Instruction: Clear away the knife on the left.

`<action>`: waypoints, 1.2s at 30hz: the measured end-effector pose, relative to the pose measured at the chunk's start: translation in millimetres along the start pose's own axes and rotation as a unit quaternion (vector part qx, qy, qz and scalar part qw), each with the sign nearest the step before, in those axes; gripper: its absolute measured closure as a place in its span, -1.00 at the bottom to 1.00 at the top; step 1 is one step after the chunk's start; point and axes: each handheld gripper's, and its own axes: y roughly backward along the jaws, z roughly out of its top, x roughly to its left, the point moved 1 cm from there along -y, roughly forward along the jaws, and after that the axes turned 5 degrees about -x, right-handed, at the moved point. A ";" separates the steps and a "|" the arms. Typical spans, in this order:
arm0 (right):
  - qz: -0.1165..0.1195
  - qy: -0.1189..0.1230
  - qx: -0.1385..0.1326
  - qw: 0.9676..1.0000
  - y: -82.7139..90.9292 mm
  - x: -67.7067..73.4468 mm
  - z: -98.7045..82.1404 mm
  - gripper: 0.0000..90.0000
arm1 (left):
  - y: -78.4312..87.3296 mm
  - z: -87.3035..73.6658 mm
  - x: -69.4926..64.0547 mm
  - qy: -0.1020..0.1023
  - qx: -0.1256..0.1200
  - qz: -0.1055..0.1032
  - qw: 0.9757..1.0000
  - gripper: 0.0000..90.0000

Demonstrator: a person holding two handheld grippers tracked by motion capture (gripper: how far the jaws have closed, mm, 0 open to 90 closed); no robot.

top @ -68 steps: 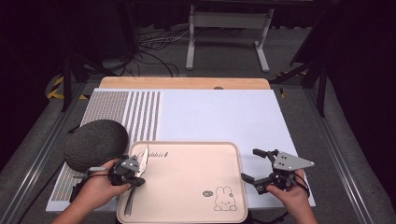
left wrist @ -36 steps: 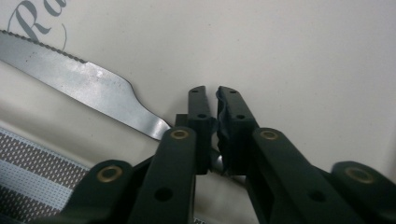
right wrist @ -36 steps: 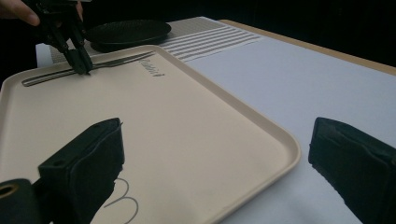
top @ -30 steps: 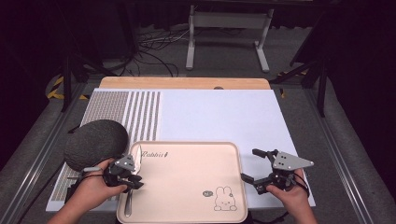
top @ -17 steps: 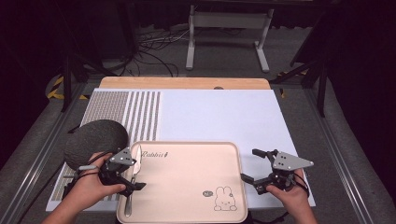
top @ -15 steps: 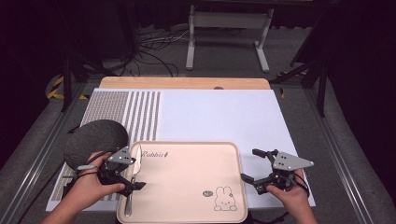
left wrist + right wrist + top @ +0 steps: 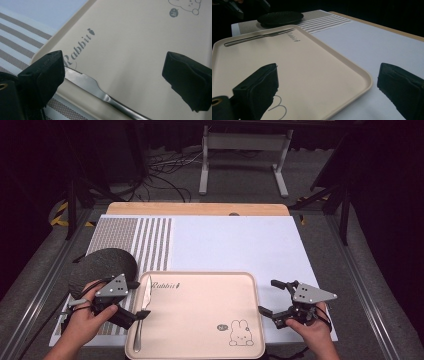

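Observation:
A silver knife [image 7: 143,313] lies along the left side of the beige tray [image 7: 210,315], its blade pointing away from me. My left gripper [image 7: 136,301] hovers just left of the knife. Its jaws have just been opening and now stand open. In the left gripper view the knife [image 7: 100,90] lies on the tray [image 7: 140,47] under the gap, touched by neither pad. My right gripper [image 7: 272,297] is open at the tray's right edge with nothing in it. In the right gripper view its jaws straddle the tray's rim [image 7: 352,72].
A black round plate [image 7: 102,265] sits on the striped mat [image 7: 135,240] behind my left hand. The pale blue mat [image 7: 235,245] covers the table beyond the tray. A printed rabbit [image 7: 241,332] marks the tray's near right part.
The left gripper's jaws opened and let go of the knife, which now rests on the tray. The left hand drew back a little to the left. The right gripper stayed put.

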 end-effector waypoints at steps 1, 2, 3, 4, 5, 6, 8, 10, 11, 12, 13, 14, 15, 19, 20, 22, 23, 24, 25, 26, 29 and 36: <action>-0.002 0.000 0.000 1.000 0.8 -0.2 -0.5 -0.90 | 2.2 -1.5 0.8 0.001 -0.008 -0.001 1.000 -0.90; -0.004 -0.001 -0.002 1.000 1.2 -0.2 -0.3 -0.90 | 4.5 -3.0 1.7 0.002 -0.015 -0.002 1.000 -0.90; -0.003 -0.001 -0.003 1.000 1.5 -0.2 0.0 -0.90 | 10.0 -6.2 3.7 -0.003 -0.034 0.000 0.999 -0.91; -0.004 0.000 -0.004 1.000 1.6 -0.2 0.2 -0.90 | 13.0 -7.9 4.4 -0.002 -0.043 0.002 0.999 -0.90; -0.005 0.000 -0.004 1.000 1.7 -0.2 0.2 -0.90 | 16.5 -9.7 5.0 -0.004 -0.055 0.007 0.998 -0.90; -0.005 0.000 -0.004 1.000 1.7 -0.3 0.2 -0.90 | 20.1 -11.9 6.3 -0.012 -0.070 0.011 0.997 -0.90; -0.006 -0.001 -0.005 1.000 1.6 -0.3 0.0 -0.90 | 26.0 -16.4 8.4 -0.013 -0.087 0.014 0.996 -0.91; -0.006 0.000 -0.005 1.000 1.9 -0.3 -0.4 -0.90 | 31.2 -21.5 9.7 -0.011 -0.102 0.019 0.995 -0.92; -0.007 0.000 -0.006 1.000 2.2 -0.4 -0.4 -0.90 | 33.4 -23.9 10.4 -0.011 -0.107 0.020 0.994 -0.92; -0.008 0.001 -0.006 1.000 2.6 -0.6 -0.4 -0.90 | 33.4 -23.9 10.4 -0.011 -0.107 0.020 0.994 -0.92; -0.008 0.001 -0.006 1.000 2.6 -0.6 -0.4 -0.90 | 35.3 -26.4 10.8 -0.010 -0.111 0.022 0.993 -0.92; -0.008 0.000 -0.009 1.000 2.9 -0.9 -0.3 -0.90 | 37.9 -31.4 11.6 -0.009 -0.117 0.025 0.993 -0.92; -0.009 0.000 -0.009 1.000 3.0 -1.0 -0.3 -0.90 | 39.5 -35.7 12.3 -0.005 -0.121 0.026 0.992 -0.91; -0.006 -0.001 -0.009 1.000 2.9 -0.9 -0.6 -0.91 | 42.9 -49.0 14.9 0.001 -0.138 0.026 0.990 -0.90; -0.007 -0.001 -0.010 1.000 2.8 -1.0 -0.5 -0.91 | 45.6 -57.3 16.8 0.009 -0.151 0.025 0.988 -0.91; -0.007 -0.002 -0.011 1.000 2.8 -1.0 -0.4 -0.91 | 47.2 -60.5 17.7 0.012 -0.157 0.024 0.987 -0.91; -0.008 -0.002 -0.012 1.000 3.0 -1.3 -0.4 -0.91 | 49.3 -63.1 18.5 0.015 -0.159 0.025 0.987 -0.91; -0.008 -0.003 -0.012 1.000 3.1 -1.5 -0.7 -0.91 | 52.2 -67.3 19.2 0.015 -0.169 0.028 0.985 -0.92; -0.007 -0.004 -0.013 1.000 3.2 -1.8 -1.0 -0.91 | 53.6 -69.1 19.9 0.012 -0.170 0.031 0.985 -0.92; -0.009 -0.004 -0.014 1.000 3.4 -2.1 -1.4 -0.91 | 53.9 -71.8 20.1 0.014 -0.176 0.033 0.984 -0.92; -0.010 -0.006 -0.016 1.000 3.7 -2.9 -2.2 -0.91 | 54.6 -76.3 20.4 0.014 -0.175 0.036 0.984 -0.92; -0.013 -0.011 -0.019 1.000 4.1 -4.7 -4.6 -0.92 | 52.8 -98.2 21.6 0.027 -0.164 0.060 0.984 -0.92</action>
